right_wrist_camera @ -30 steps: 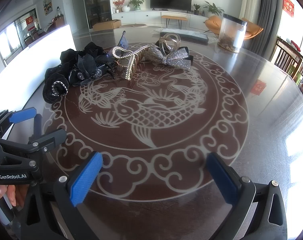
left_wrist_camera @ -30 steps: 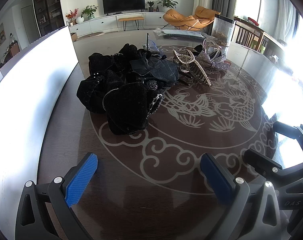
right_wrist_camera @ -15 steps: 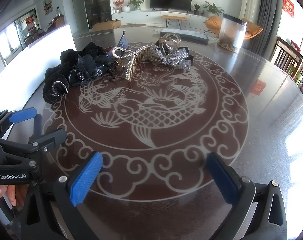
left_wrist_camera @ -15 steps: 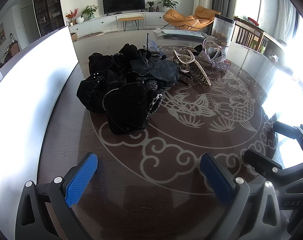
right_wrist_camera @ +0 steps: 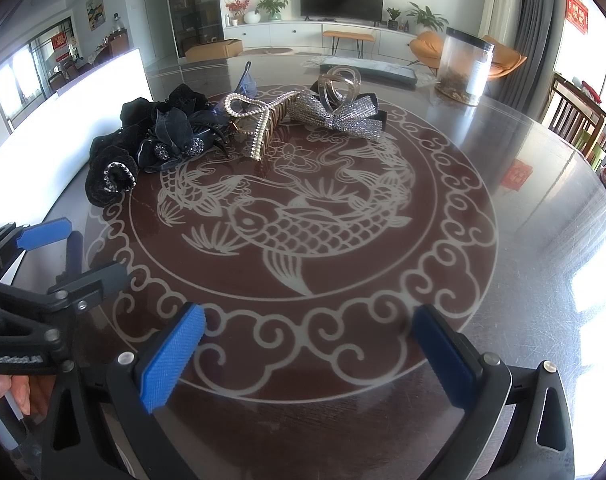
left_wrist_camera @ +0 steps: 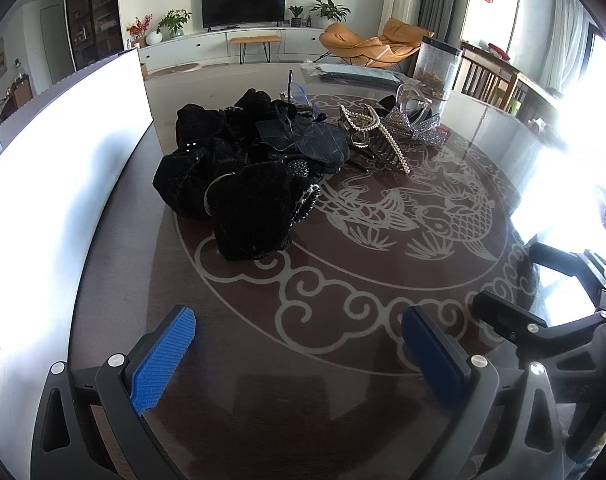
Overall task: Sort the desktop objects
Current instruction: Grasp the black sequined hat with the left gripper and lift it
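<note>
I hold my left gripper [left_wrist_camera: 299,340] low over the near edge of the round table [left_wrist_camera: 343,400], fingers spread wide with nothing between them, its ribbed blue pads [left_wrist_camera: 163,360] facing each other across bare glossy tabletop. My right gripper [right_wrist_camera: 311,354] sits level beside it, equally wide apart and empty; in its view my left hand [right_wrist_camera: 15,394] wraps the other tool's black handle at the lower left.

The things to sort lie in a cluster across the far side of the carp-and-cloud pattern, well apart from both tools. Nearest my left gripper is a heap of black velvety hair accessories [left_wrist_camera: 247,208], soft and lumpy, one edged with small sparkling stones. Behind it lies a dark gauzy bow clip [right_wrist_camera: 175,140] with rhinestone centres. Just to the right rests a tortoiseshell claw clip [right_wrist_camera: 263,128] trimmed with rows of pearls, tilted on its teeth. Beyond that sits a silver rhinestone bow [right_wrist_camera: 343,114] with a clear, looped plastic claw clip [right_wrist_camera: 339,84] on top. A clear cylindrical jar [right_wrist_camera: 465,66] with a black lid stands farther back.
</note>
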### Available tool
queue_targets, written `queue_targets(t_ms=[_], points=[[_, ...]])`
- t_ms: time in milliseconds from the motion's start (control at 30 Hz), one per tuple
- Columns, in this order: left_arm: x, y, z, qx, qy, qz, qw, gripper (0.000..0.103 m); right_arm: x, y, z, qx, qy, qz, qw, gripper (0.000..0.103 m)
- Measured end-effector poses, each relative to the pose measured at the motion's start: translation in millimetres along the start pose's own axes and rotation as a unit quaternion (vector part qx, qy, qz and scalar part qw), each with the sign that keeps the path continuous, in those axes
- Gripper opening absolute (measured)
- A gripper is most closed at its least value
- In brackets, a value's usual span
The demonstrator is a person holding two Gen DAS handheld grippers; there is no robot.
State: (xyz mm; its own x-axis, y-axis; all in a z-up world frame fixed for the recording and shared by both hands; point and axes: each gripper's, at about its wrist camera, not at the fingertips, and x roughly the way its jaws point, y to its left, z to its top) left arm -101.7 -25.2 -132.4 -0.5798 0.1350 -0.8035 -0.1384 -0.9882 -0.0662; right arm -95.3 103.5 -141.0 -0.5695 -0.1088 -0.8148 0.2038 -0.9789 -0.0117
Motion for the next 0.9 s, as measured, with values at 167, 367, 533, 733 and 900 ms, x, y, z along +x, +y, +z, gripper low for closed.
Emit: queue_targets(t_ms=[167, 367, 533, 733, 900], points=[[-23, 16, 3, -0.037, -0.024, -0.007, 0.9990, 0.103, 0, 0, 0, 0.000, 0.000, 0.000, 1.000, 0.103], [-24, 23, 60, -0.053, -0.023, 0.023, 0.9981, 0.103, -1, 0, 0, 0.000, 0.000, 0.000, 1.000, 0.103], [10, 29, 92, -0.094, -0.007, 0.077, 0.9926, 0.103, -1, 1, 0, 0.000, 0.000, 0.000, 1.000, 0.103], [43, 43, 91, -0.157, 0.006, 0.100, 0.9825, 0.103, 0, 0, 0, 0.000, 0.000, 0.000, 1.000, 0.103], [39, 44, 89, -0.151, -0.012, 0.051, 0.9871, 0.055, 0, 0, 0, 0.000, 0.000, 0.000, 1.000, 0.103]])
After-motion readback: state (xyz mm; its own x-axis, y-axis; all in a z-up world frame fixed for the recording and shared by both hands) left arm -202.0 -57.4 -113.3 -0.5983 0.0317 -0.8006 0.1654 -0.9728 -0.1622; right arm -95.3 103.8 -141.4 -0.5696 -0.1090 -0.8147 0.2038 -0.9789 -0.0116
